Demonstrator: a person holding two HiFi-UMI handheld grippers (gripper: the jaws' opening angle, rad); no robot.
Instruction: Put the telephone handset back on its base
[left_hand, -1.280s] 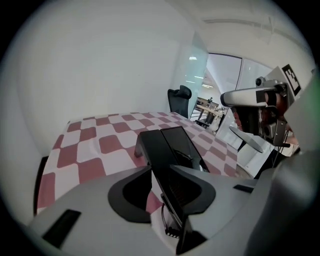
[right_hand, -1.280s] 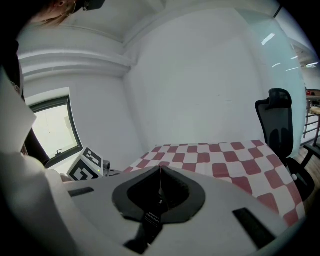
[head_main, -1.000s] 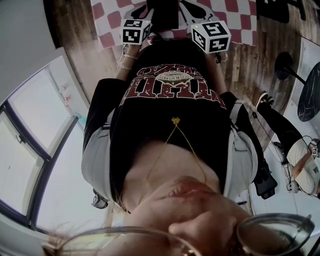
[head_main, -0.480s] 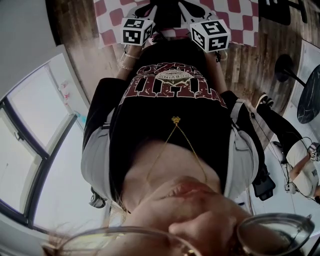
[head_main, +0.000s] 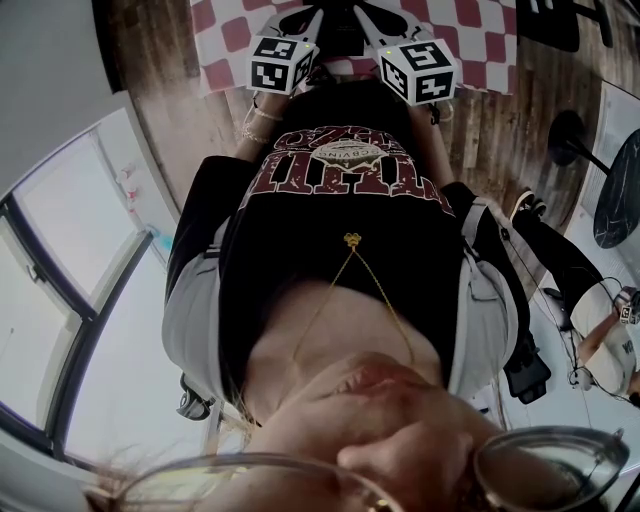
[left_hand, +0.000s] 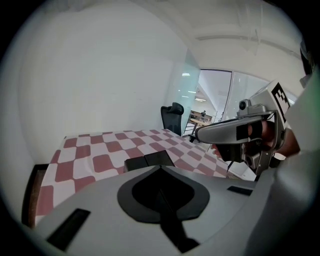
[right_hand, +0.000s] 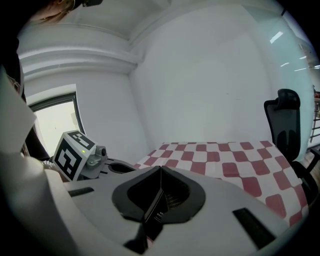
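Telephone (left_hand: 148, 161), seemingly two dark blocks touching, lies on one checkered cloth (left_hand: 95, 150).

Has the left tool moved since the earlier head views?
Yes. The left tool's marker cube shifted slightly right against the checkered tablecloth. Its jaws have just been closing, nothing between them.

- My head view bends hard at its edges, and daylight from the window (head_main: 60, 290) on the left washes that side pale.
- Both gripper views have black fisheye corners.
- Soft, even light lies on the white wall (left_hand: 100, 75), with no harsh shadows.
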